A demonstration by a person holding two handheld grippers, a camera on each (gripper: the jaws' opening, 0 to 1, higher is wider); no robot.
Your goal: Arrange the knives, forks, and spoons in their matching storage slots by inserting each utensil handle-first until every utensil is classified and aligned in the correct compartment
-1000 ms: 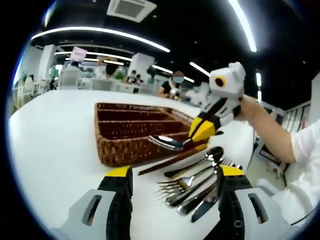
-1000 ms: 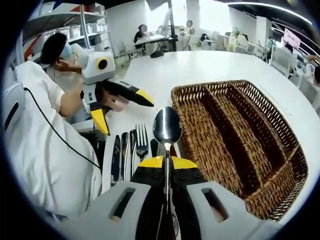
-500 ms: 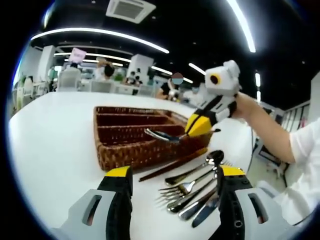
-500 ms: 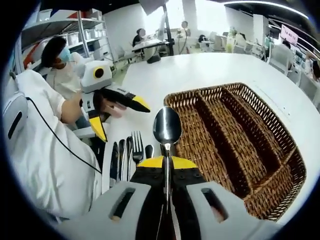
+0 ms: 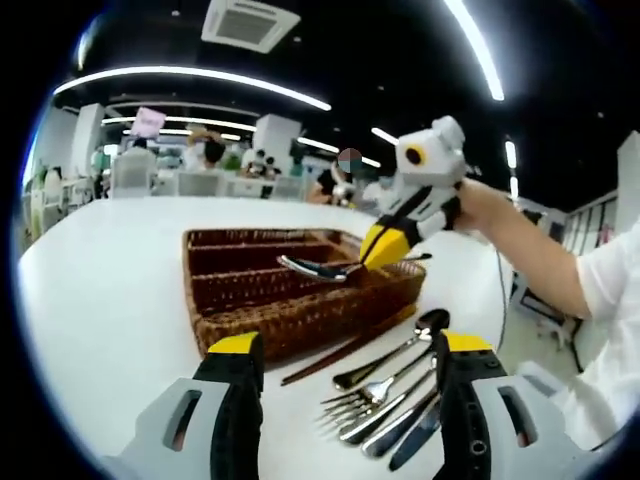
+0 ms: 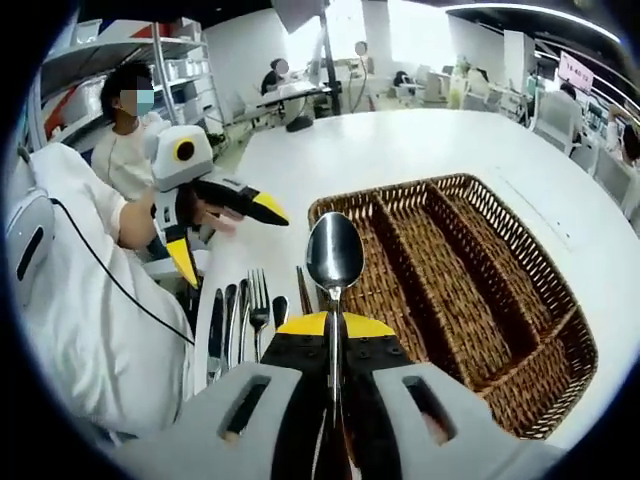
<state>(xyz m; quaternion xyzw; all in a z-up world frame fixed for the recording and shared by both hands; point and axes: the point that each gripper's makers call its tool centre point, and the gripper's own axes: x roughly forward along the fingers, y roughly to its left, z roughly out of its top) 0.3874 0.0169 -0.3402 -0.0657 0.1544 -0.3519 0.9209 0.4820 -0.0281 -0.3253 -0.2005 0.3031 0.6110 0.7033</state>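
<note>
While the right gripper point(image 6: 334, 322) clenches a spoon point(image 6: 334, 255) by its handle, bowl pointing forward, the spoon hangs in the air over the near end of the wicker tray point(image 6: 560, 330). On the white table point(image 6: 400, 145), beside the tray's long side, lie a fork point(image 6: 258, 300), knives point(image 6: 217, 318) and another spoon point(image 5: 432, 322) in a row. Left gripper point(image 5: 340, 350): jaws spread apart, holding nothing, above the table's near edge.

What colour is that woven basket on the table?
Brown wicker; the basket shows best in the right gripper view.
</note>
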